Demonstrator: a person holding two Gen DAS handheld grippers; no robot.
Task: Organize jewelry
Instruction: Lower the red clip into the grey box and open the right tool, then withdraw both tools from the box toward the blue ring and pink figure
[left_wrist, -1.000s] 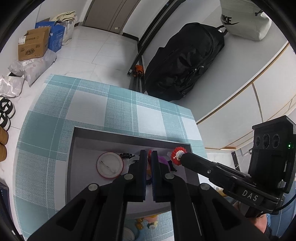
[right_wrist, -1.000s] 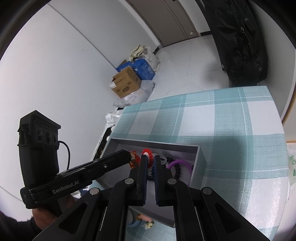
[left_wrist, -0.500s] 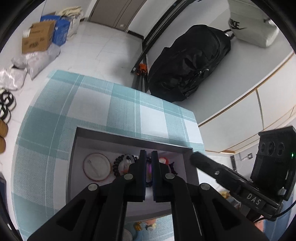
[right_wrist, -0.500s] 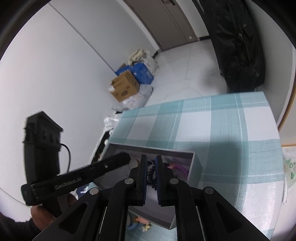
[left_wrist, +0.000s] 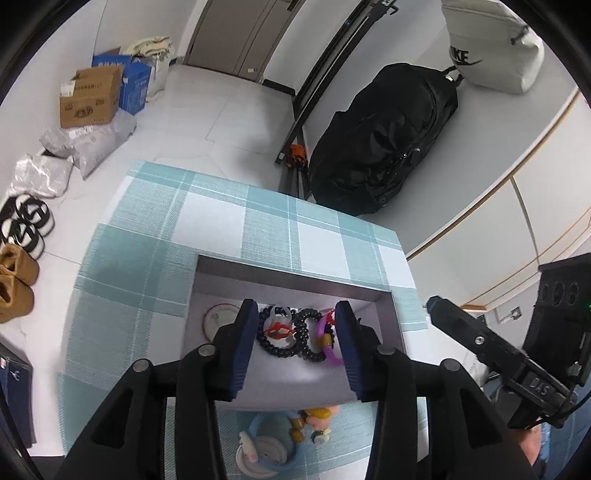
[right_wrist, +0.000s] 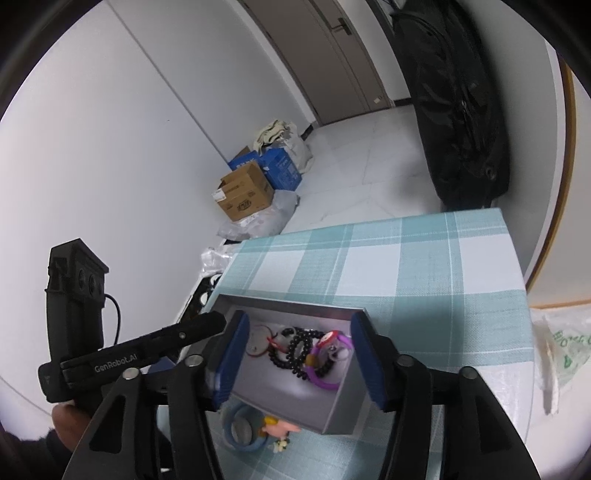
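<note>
A grey open box (left_wrist: 291, 278) (right_wrist: 341, 406) sits on the checked tablecloth. It holds black bead bracelets (left_wrist: 303, 338) (right_wrist: 295, 350), a purple ring bracelet (left_wrist: 327, 350) (right_wrist: 323, 378), a red piece (left_wrist: 279, 329) and a round red-rimmed disc (left_wrist: 214, 320) (right_wrist: 256, 343). My left gripper (left_wrist: 295, 349) is open and empty above the box. My right gripper (right_wrist: 297, 356) is also open and empty above it. A blue ring (left_wrist: 264, 450) (right_wrist: 238, 430) and a small pink figure charm (left_wrist: 319, 417) (right_wrist: 280, 430) lie on the cloth in front of the box.
The teal checked table (left_wrist: 221, 221) ends at the far edge over a white tiled floor. A black bag (left_wrist: 380, 147) leans on the wall behind. Cardboard boxes (left_wrist: 90, 98) and shoes (left_wrist: 22, 229) are on the floor at left.
Both grippers went from shut to open and pulled back and up from the box. The red piece that the right gripper carried now lies in the box.
</note>
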